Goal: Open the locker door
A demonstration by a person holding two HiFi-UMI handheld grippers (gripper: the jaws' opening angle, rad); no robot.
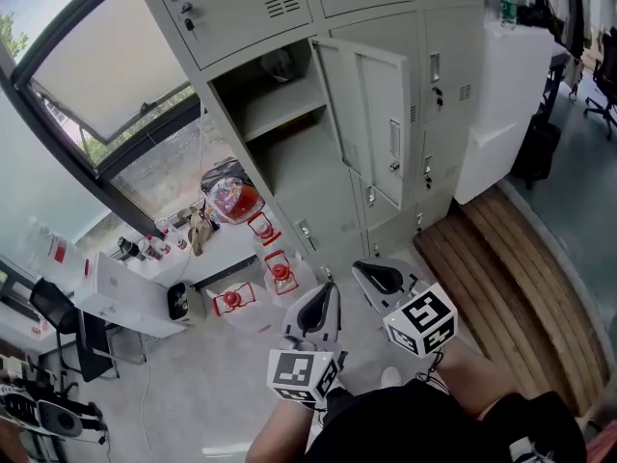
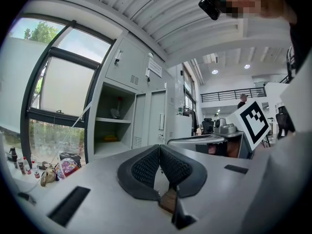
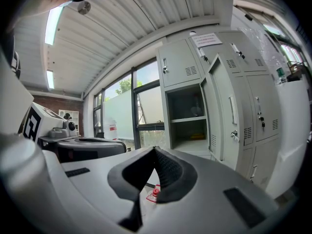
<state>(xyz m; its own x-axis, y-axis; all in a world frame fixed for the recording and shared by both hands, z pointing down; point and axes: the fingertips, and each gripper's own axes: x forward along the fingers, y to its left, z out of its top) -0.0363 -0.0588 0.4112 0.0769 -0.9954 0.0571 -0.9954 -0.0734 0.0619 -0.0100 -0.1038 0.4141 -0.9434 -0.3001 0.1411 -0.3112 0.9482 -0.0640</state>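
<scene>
The grey locker's door [image 1: 371,123] stands swung open to the right, showing a compartment with a shelf [image 1: 280,114] and a small object at its back. My left gripper [image 1: 323,307] and right gripper [image 1: 376,276] hang low over the floor, well short of the locker and touching nothing. In the left gripper view the jaws [image 2: 159,150] meet at their tips with nothing between them, and the open compartment [image 2: 114,126] lies ahead. The right gripper [image 3: 155,152] is likewise shut and empty, facing the open door [image 3: 226,116] and the compartment [image 3: 187,116].
A big window [image 1: 106,75] is left of the lockers. Below it a low table [image 1: 145,268] carries bottles and a red bag [image 1: 231,199]. Red-labelled white containers [image 1: 280,270] stand on the floor. A wooden platform [image 1: 511,258] and a white cabinet [image 1: 511,95] are at the right.
</scene>
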